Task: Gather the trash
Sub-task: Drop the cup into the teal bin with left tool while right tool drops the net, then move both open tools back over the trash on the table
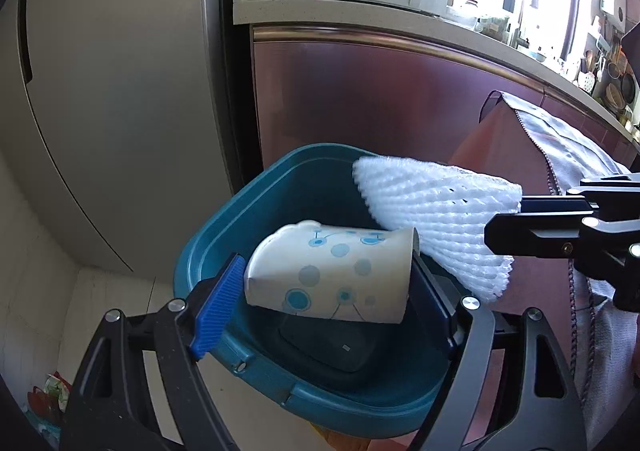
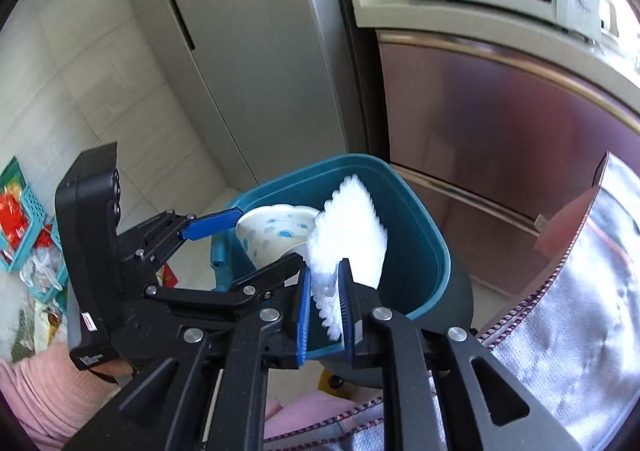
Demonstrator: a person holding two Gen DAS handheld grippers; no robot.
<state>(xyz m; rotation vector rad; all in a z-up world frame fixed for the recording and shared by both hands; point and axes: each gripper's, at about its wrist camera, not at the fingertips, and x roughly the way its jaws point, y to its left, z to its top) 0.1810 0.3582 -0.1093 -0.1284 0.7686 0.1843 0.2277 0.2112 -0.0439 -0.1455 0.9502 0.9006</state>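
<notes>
Holding one cup (image 1: 332,271), one foam net (image 1: 436,207)

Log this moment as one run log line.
left gripper: holds paper cup | right gripper: grips foam net | both over teal bin

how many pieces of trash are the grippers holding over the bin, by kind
paper cup, in the left gripper: 1
white foam net sleeve, in the right gripper: 1
total: 2, both above the teal bin
</notes>
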